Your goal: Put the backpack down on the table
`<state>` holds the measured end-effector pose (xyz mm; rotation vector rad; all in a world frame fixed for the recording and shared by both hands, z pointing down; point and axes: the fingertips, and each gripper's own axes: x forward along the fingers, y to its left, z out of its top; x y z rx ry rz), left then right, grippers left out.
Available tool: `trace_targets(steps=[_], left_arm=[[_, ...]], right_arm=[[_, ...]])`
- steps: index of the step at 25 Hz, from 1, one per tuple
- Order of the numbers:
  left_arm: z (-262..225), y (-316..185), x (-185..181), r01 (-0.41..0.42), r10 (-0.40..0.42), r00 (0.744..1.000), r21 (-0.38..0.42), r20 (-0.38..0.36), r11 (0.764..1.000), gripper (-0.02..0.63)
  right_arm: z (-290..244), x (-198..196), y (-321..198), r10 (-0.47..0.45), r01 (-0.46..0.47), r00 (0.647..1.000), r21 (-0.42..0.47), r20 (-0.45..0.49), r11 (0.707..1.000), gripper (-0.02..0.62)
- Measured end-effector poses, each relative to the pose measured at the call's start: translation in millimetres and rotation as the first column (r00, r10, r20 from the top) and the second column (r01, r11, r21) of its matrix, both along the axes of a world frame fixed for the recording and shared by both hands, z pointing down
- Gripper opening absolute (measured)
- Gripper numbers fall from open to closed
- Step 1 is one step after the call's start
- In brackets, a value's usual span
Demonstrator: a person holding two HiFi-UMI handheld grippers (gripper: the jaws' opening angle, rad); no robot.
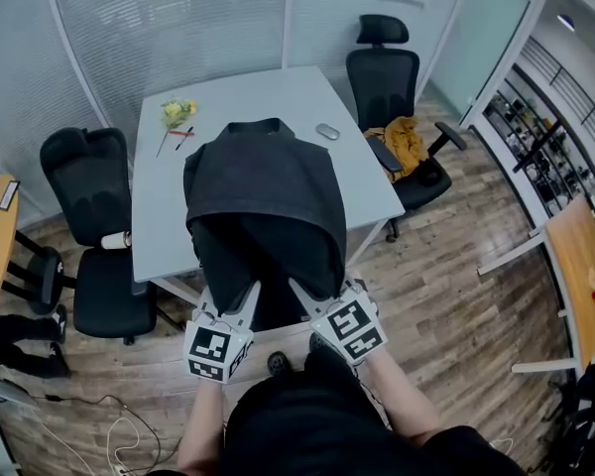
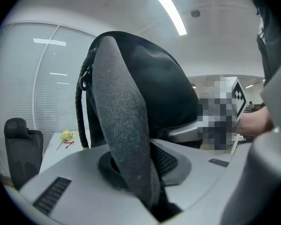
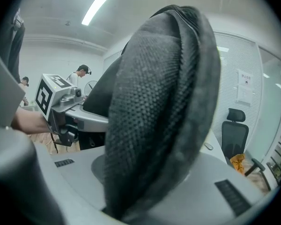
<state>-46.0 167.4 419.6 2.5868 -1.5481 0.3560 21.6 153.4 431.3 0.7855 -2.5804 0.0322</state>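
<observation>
Seen from above, your left gripper (image 1: pixel 246 300) and right gripper (image 1: pixel 302 294) are each clamped on 1 padded grey mesh shoulder strap (image 2: pixel 124 125) of the dark grey fabric backpack (image 1: pixel 263 191). The backpack hangs over the near edge of the pale grey table (image 1: pixel 159 216); whether it touches the top is unclear. Carry it further in so the whole base clears the edge, keeping both hands level. Lower it toward the bare middle, short of the grey computer mouse (image 1: pixel 327 131) and yellow flowers (image 1: pixel 178 112). It is probably safest to let go only once both straps slacken.
</observation>
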Motion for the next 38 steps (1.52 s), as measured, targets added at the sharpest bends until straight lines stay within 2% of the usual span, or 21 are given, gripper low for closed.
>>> trace_targets(steps=[22, 30, 38], left_arm=[[4, 4, 4, -0.027, 0.027, 1.000, -0.003, -0.013, 1.000, 0.063], [13, -22, 3, -0.009, 0.008, 1.000, -0.034, -0.012, 0.999, 0.063], [12, -74, -2, 0.022, -0.022, 1.000, -0.044, -0.002, 0.999, 0.063]], right_arm=[[3, 5, 7, 0.024, -0.024, 1.000, -0.026, 0.010, 0.999, 0.100], [12, 4, -21, 0.003, -0.002, 1.000, -0.061, 0.015, 0.998, 0.098], [16, 0, -74, -0.031, 0.032, 0.999, -0.078, 0.023, 0.996, 0.098]])
